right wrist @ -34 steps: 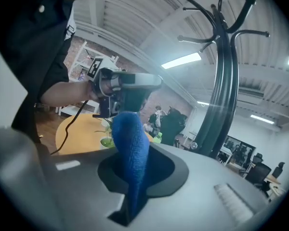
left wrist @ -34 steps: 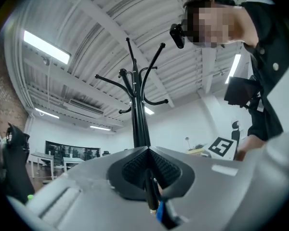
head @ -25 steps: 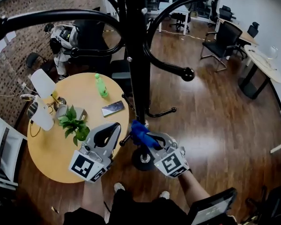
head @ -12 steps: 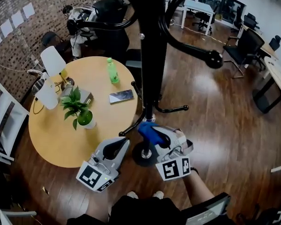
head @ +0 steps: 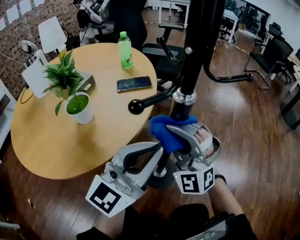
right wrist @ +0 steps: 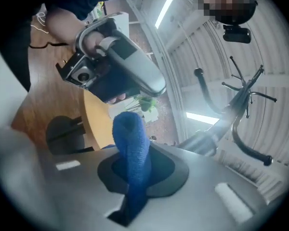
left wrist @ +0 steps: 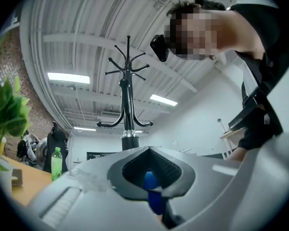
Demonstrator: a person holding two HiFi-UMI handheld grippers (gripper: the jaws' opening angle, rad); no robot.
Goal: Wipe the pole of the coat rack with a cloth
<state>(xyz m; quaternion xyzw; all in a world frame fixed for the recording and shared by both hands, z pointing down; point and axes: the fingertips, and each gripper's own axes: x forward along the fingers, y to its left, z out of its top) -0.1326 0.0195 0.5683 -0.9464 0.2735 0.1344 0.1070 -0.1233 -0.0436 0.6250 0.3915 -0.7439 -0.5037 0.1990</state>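
Cloth (head: 165, 128) between jaws of right gripper (head: 176, 132), by pole (head: 194, 69)

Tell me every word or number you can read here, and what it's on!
No text can be read anywhere.
Green bottle: label too small to read.
Papers on the brick wall: too blurred to read.
Marker cubes: only black-and-white square patterns, no letters.

The floor (head: 255, 119) is dark glossy wood. A round wooden desk (head: 40, 139) stands at the left, near a brick wall (head: 7, 4). Black office chairs (head: 269, 56) stand far right. Long lamps (left wrist: 67, 77) shine on the ribbed ceiling (left wrist: 86, 32).
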